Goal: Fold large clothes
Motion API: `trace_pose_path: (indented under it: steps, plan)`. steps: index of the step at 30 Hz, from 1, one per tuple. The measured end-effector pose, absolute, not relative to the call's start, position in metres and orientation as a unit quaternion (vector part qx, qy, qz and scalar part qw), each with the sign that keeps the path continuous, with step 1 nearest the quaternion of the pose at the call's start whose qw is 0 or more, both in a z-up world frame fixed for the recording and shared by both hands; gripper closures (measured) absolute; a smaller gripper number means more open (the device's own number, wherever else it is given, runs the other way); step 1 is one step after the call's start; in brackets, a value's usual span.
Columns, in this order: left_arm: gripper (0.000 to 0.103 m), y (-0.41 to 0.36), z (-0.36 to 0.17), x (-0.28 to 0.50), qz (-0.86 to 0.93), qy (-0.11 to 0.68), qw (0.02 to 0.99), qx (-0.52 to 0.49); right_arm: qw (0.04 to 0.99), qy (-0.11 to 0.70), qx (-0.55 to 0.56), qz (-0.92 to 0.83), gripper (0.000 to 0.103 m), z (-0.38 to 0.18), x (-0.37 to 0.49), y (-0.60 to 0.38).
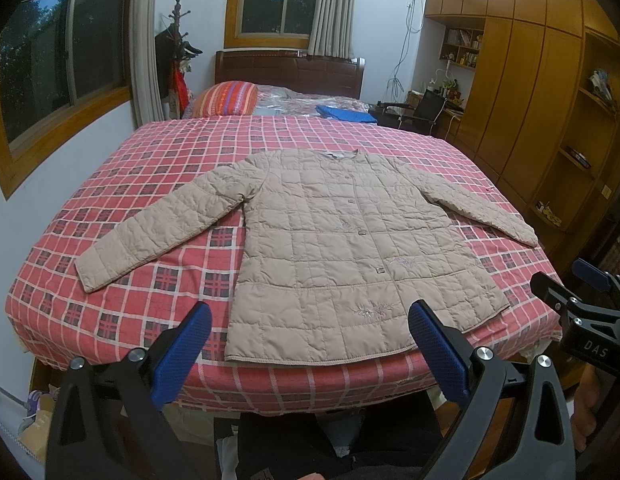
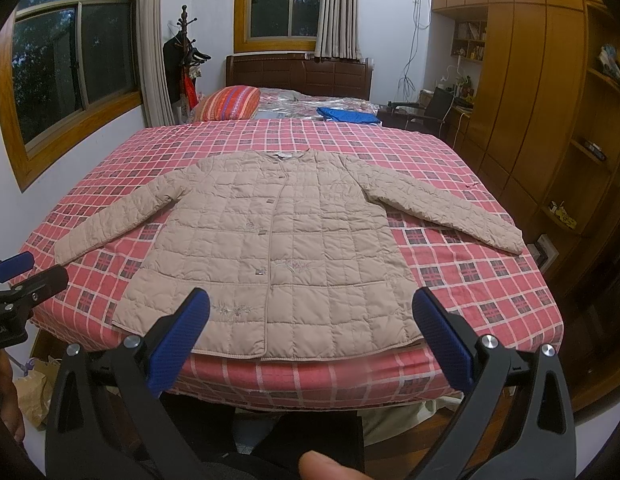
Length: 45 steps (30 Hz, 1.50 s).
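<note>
A beige quilted jacket [image 1: 329,240] [image 2: 270,248] lies flat and buttoned on the red plaid bed cover [image 1: 158,152], collar away from me, both sleeves spread out to the sides. Its hem runs along the near edge of the bed. My left gripper [image 1: 310,316] is open, hovering just before the hem with nothing between its blue pads. The right gripper [image 2: 311,300] is also open and empty, held before the hem. Each gripper shows at the edge of the other's view: the right one [image 1: 581,292], the left one [image 2: 22,276].
A striped pillow [image 1: 226,98] and a folded blue cloth [image 1: 345,114] lie at the head of the bed. Wooden wardrobes [image 1: 529,80] line the right wall. A coat rack [image 1: 176,52] stands at the left. Bags [image 2: 34,384] sit on the floor at the bed's near left corner.
</note>
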<state>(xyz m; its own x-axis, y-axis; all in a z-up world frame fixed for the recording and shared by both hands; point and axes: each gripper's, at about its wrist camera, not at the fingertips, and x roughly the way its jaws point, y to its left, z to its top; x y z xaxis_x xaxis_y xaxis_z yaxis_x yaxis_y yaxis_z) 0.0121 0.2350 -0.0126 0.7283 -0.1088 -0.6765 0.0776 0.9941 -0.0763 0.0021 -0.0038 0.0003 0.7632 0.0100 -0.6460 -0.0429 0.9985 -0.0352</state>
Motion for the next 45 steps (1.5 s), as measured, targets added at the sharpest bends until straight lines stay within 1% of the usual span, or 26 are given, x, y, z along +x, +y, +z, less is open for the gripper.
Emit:
trace_pose_path:
  steps: [45]
  plan:
    - [0.004,0.2303,-0.0169,0.0189,-0.050,0.369,0.928,-0.020,0.938,0.344,-0.027,0.012,0.002,-0.0077,0.0093,-0.0039]
